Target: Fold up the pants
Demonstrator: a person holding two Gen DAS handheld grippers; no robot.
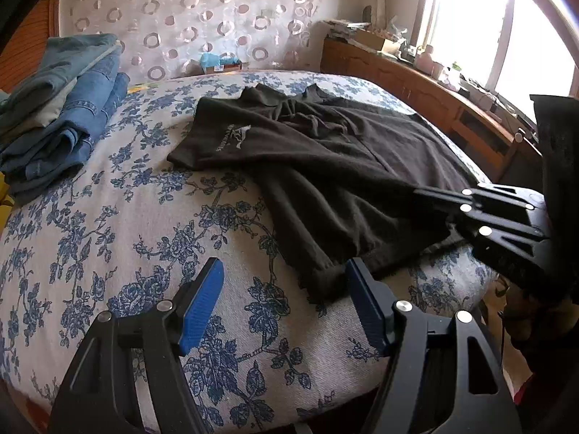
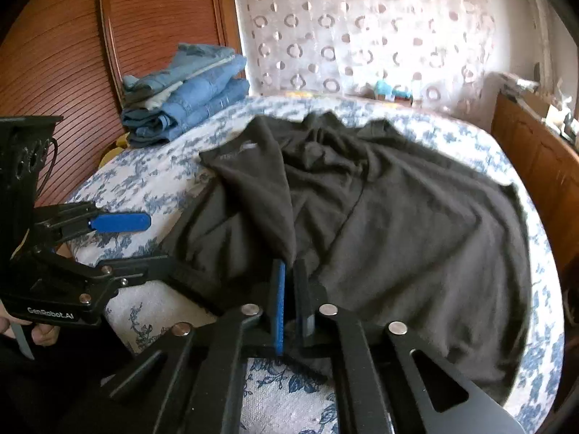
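Observation:
Dark brown pants (image 1: 325, 166) lie spread and creased on the floral bedspread (image 1: 126, 235), waist end far, leg ends near. My left gripper (image 1: 284, 289) is open just above the bed, with the near hem of a leg (image 1: 325, 285) between its blue pads (image 1: 202, 303). My right gripper (image 2: 291, 282) is shut on a fold of the pants (image 2: 398, 224) near the front edge; the cloth rises to a peak above its tips. The right gripper also shows in the left wrist view (image 1: 434, 199), shut on the cloth. The left gripper shows at the left of the right wrist view (image 2: 123, 242).
A stack of folded jeans (image 1: 61, 108) sits at the bed's far left corner, also in the right wrist view (image 2: 188, 90). A patterned curtain (image 1: 199, 18) hangs behind. A wooden cabinet (image 1: 434, 97) with clutter runs along the right under a bright window. A wooden door (image 2: 72, 72) stands left.

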